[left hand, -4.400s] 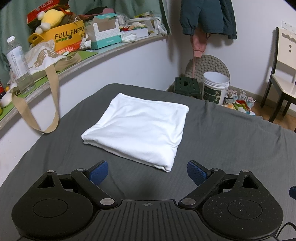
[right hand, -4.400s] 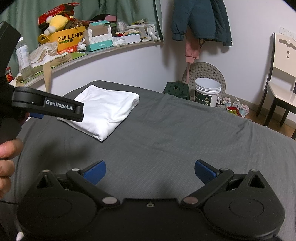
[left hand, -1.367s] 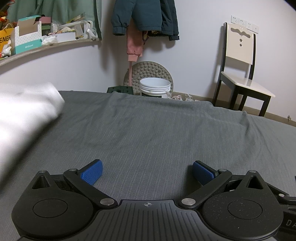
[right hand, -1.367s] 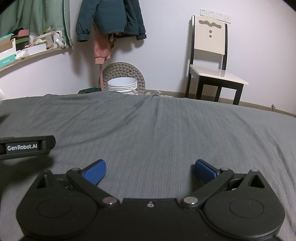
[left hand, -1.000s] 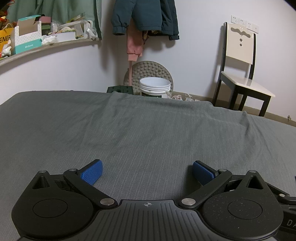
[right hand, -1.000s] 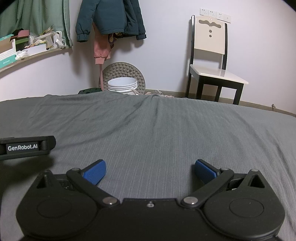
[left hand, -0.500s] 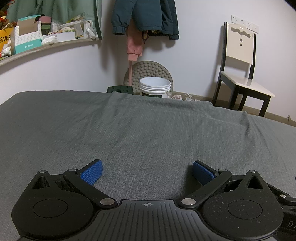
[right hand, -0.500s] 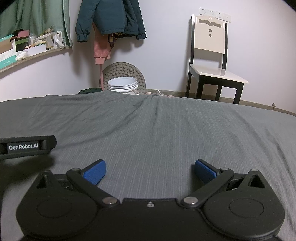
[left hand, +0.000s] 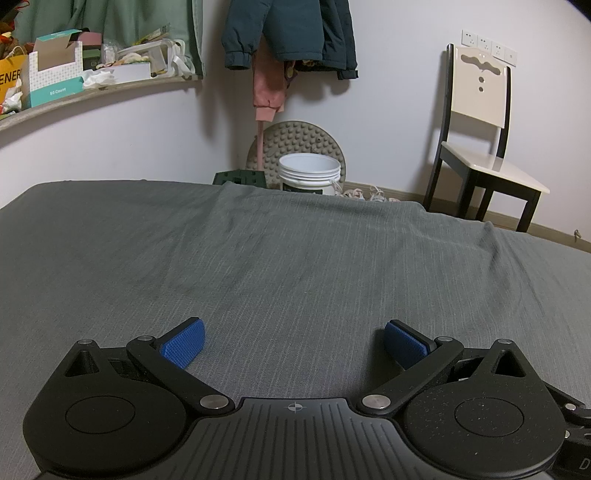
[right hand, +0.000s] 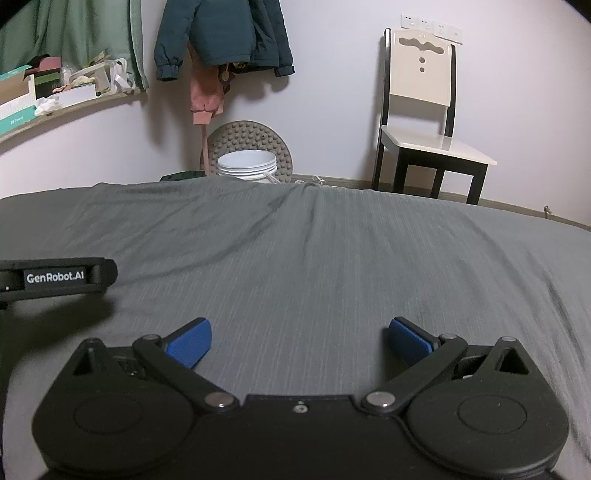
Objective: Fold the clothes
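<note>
No garment shows in either view now; only the grey bed sheet (left hand: pixel 295 266) (right hand: pixel 314 258) lies ahead. My left gripper (left hand: pixel 294 343) rests low over the sheet, open, with nothing between its blue pads. My right gripper (right hand: pixel 300 341) sits the same way, open and empty. Part of the left gripper's black body marked GenRobot.AI (right hand: pixel 55 277) pokes into the right wrist view at the left edge.
Beyond the bed's far edge stand a white bucket (left hand: pixel 309 178), a round nubbed mat (left hand: pixel 295 142) and a cream chair (left hand: pixel 484 140). Jackets (left hand: pixel 291 33) hang on the wall. A cluttered shelf (left hand: pixel 92 81) runs along the left wall.
Several seconds ago the folded white garment lay on the sheet; it slid out of the left wrist view to the left. Over the last second both grippers stay still and open.
</note>
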A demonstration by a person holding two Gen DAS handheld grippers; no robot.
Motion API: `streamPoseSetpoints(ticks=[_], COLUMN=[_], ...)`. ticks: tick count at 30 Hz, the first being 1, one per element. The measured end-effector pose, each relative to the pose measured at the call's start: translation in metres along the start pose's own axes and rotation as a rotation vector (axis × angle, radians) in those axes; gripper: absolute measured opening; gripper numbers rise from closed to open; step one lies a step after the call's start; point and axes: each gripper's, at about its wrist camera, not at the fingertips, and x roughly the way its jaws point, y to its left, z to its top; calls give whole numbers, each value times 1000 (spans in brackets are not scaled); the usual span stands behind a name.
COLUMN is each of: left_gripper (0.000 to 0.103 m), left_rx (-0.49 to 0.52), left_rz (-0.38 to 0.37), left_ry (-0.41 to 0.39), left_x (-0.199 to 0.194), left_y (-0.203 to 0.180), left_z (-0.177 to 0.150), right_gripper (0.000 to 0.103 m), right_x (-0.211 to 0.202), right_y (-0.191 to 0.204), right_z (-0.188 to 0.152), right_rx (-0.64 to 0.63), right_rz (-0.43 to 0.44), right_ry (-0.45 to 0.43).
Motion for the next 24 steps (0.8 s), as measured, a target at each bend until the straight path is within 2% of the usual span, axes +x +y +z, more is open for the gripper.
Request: streamPoseSetpoints(ticks=[24], left_gripper=[103], left_rx=[-2], left_rz=[1], left_ry=[-1], left_x=[0], left_y=[0], left_z=[0], right_gripper=[103], right_x=[-1], right_y=[0], right_z=[0], right_rx=[1], right_rz=[1], right_ry=[0])
